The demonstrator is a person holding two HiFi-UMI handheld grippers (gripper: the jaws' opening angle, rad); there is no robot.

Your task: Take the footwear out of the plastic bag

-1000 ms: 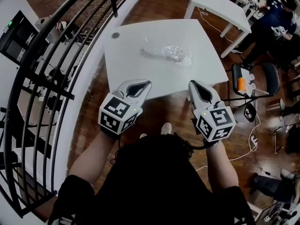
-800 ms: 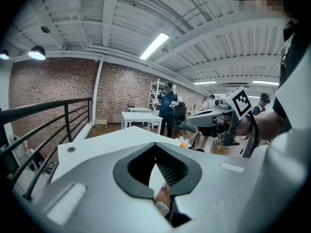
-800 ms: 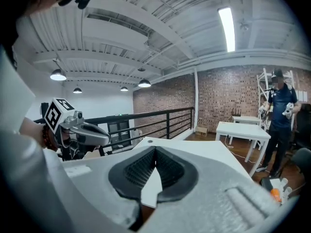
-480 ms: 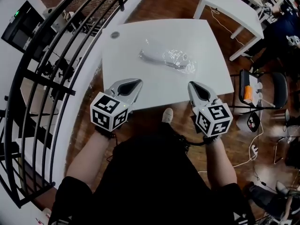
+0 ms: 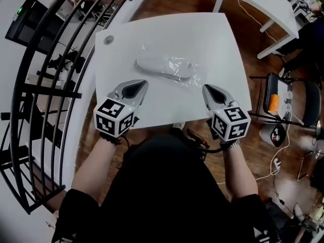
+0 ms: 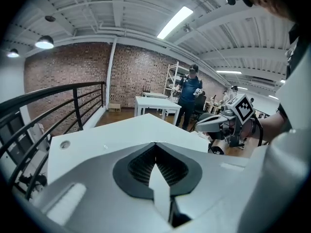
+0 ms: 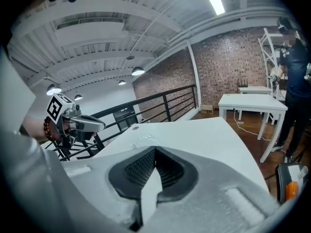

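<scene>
Standing beside the white table [image 5: 212,39], I note both hand-held grippers poised over its near edge. The left gripper [image 5: 144,83] is clenched, ribbed pads pressed together with nothing between them. The right gripper [image 5: 206,88] is the same: jaws fully together and empty. Both point down and away from the person, toward the table centre.

The clear plastic bag [image 5: 188,71] lies crumpled in the middle of the tabletop, between the lines of the two grippers and apart from both. The footwear [image 5: 154,63], a pale shoe lying on its side, is inside the bag; neither gripper touches it.

A small grey disc [image 5: 108,39] sits at the far left corner of the table. A black railing [image 5: 48,59] runs along the left side.
</scene>
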